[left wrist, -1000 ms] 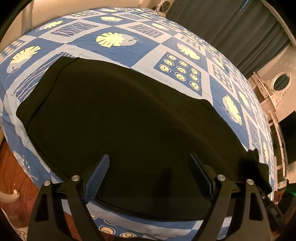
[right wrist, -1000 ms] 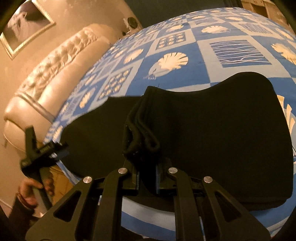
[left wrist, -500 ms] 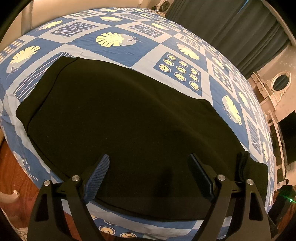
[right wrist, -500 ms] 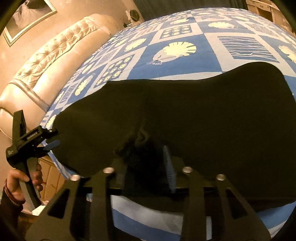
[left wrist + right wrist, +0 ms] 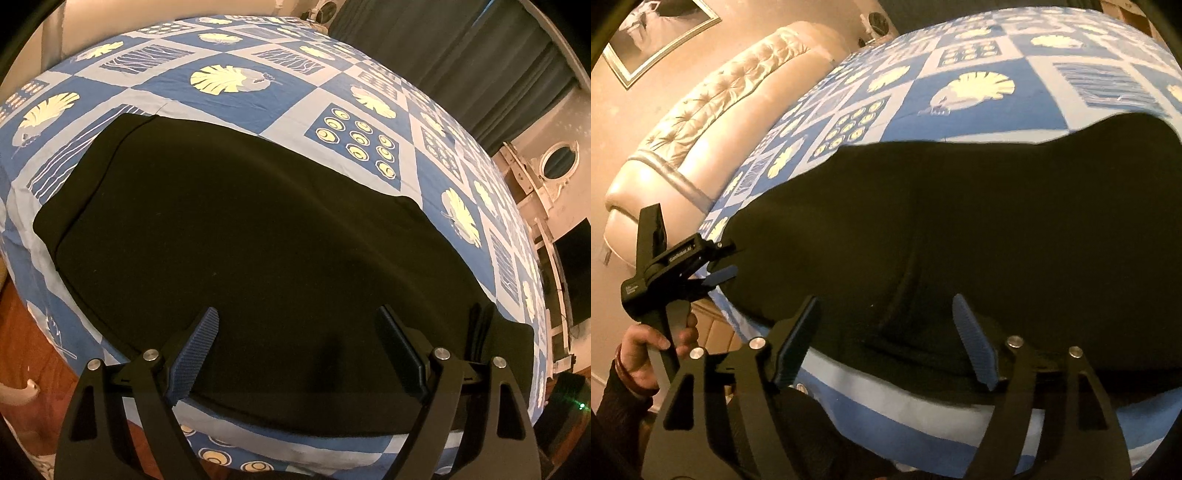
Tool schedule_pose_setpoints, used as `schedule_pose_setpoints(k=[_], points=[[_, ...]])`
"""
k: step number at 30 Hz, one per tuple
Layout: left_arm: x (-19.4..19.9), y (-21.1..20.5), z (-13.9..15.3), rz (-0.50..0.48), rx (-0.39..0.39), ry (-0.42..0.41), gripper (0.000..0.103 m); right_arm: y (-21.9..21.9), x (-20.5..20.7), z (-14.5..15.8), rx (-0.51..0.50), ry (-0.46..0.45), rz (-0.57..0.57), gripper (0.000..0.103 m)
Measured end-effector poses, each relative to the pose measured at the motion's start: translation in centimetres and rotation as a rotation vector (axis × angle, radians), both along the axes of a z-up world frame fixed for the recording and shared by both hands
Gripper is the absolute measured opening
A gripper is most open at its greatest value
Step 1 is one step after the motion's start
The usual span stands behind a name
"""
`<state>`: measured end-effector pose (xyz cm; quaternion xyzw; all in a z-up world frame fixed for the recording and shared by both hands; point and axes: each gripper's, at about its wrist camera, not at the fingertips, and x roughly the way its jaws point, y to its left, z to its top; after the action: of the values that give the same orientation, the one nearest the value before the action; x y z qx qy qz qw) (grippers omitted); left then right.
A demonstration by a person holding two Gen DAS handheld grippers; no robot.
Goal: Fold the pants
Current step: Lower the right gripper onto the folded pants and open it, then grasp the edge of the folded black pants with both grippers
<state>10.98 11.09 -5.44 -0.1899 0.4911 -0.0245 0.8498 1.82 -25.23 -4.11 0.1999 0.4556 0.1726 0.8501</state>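
Black pants (image 5: 251, 236) lie spread flat on the blue patterned bedspread (image 5: 295, 92), folded lengthwise. My left gripper (image 5: 295, 350) is open and empty, just above the pants' near edge. The right gripper's blue fingers (image 5: 480, 332) show over the pants' right end. In the right wrist view the pants (image 5: 979, 221) fill the middle, and my right gripper (image 5: 886, 339) is open and empty over their near edge. The left gripper (image 5: 716, 273) shows at the far left end, held by a hand.
A tufted cream headboard (image 5: 713, 110) stands at the left of the bed. Dark curtains (image 5: 461, 48) and white furniture (image 5: 546, 184) lie beyond the bed. Wooden floor (image 5: 22, 350) runs along the bed's near edge.
My right gripper opened and let go of the bunched pants end, which now lies flat. It drew back slightly. The left gripper stayed open in place.
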Motion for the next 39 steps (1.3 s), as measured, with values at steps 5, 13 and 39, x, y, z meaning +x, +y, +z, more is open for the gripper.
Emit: schedule_pose_setpoints(k=[5,13,39], points=[[-0.2,0.2,0.3,-0.002,-0.003,-0.004,0.085,0.9,-2.3,1.1,-0.115,-0.070,-0.093,0.076],[-1.2,1.5,2.0,-0.060,0.049,-0.083,0.085,1.5,-4.7,1.6,-0.160,-0.140,-0.158,0.092],[0.1,20.2,-2.1,0.109,-0.345,-0.056,0.085,1.1,-4.1,0.4,-0.117,-0.077,-0.166,0.092]])
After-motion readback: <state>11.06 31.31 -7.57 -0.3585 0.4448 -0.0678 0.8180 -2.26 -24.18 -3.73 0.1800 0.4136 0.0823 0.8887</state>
